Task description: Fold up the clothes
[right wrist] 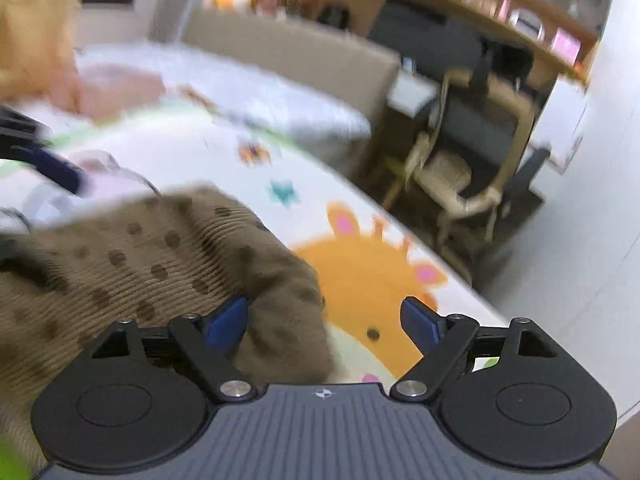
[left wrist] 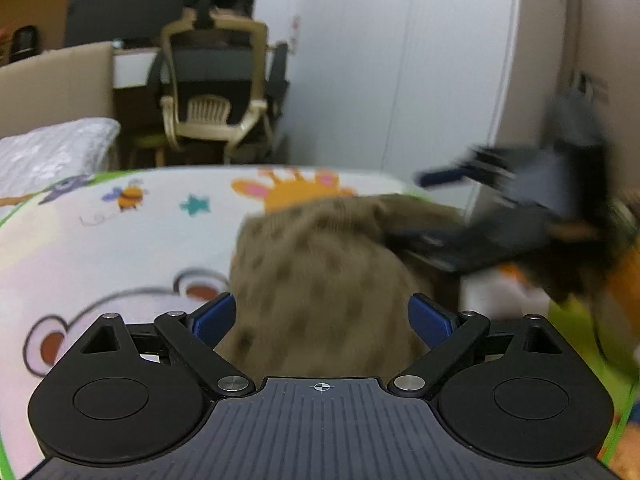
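Note:
A brown ribbed garment with dark dots (left wrist: 320, 264) lies bunched on a cartoon-print mat (left wrist: 120, 240). My left gripper (left wrist: 320, 318) is open, its blue pads (left wrist: 212, 316) standing wide on either side of the cloth's near end. The right gripper (left wrist: 432, 208) appears blurred at the cloth's far right edge. In the right wrist view the garment (right wrist: 140, 272) fills the lower left. My right gripper (right wrist: 323, 324) is open, and a fold of cloth lies against its left pad (right wrist: 226, 326). The left gripper's blue finger (right wrist: 52, 164) shows at the left edge.
The mat's far edge (left wrist: 280, 168) drops off toward an office chair (left wrist: 212, 88) and a desk. A white cabinet wall (left wrist: 440, 60) stands to the right. A quilted white bed cover (right wrist: 260, 92) and a beige headboard (right wrist: 300, 56) lie beyond the mat.

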The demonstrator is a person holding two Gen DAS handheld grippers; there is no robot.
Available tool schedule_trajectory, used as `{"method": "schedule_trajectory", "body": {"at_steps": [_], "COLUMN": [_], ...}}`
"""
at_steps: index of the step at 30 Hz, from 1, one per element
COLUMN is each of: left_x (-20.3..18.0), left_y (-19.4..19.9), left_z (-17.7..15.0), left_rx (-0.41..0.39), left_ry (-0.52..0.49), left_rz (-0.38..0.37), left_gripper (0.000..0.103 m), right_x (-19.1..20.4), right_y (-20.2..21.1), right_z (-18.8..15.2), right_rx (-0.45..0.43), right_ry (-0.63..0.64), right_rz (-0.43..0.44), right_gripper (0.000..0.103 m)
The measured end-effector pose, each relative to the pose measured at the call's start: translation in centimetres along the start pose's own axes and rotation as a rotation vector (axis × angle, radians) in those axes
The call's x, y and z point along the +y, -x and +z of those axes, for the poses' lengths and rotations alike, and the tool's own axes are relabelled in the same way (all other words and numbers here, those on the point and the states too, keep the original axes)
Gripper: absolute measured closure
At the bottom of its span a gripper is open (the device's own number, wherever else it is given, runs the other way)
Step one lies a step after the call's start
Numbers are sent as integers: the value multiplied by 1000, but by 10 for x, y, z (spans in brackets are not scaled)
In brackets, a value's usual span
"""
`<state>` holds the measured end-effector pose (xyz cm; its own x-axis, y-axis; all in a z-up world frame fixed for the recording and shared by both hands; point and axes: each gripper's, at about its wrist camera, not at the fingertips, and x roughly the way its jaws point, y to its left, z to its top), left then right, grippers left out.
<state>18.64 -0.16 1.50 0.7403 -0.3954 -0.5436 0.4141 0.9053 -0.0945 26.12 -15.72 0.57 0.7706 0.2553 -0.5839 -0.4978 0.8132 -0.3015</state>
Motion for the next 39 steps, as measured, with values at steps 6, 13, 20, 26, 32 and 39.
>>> {"method": "schedule_trajectory", "body": {"at_steps": [6, 13, 20, 26, 32, 39], "left_x": [-2, 2, -6, -10, -8, -1], "left_y": [-10, -6, 5, 18, 24, 23], "left_z": [-28, -35, -32, -18, -5, 16], "left_rx": [82, 84, 63, 19, -22, -87], "left_ry": [-74, -57, -71, -83, -35, -3], "left_rz": [72, 70, 80, 76, 35, -23], "left_gripper": [6, 5, 6, 6, 6, 6], "right_x": [-58, -61, -64, -57, -51, -71], "right_y": [-37, 31, 39, -12, -55, 22], "right_z": [-23, -44, -28, -14, -26, -50], "right_rx": [91, -47, -130, -16, 87, -48], "right_ry": [-394, -429, -414, -352, -338, -453], "right_rz": [130, 77, -32, -60, -52, 30], "right_gripper": [3, 9, 46, 47, 47, 40]}}
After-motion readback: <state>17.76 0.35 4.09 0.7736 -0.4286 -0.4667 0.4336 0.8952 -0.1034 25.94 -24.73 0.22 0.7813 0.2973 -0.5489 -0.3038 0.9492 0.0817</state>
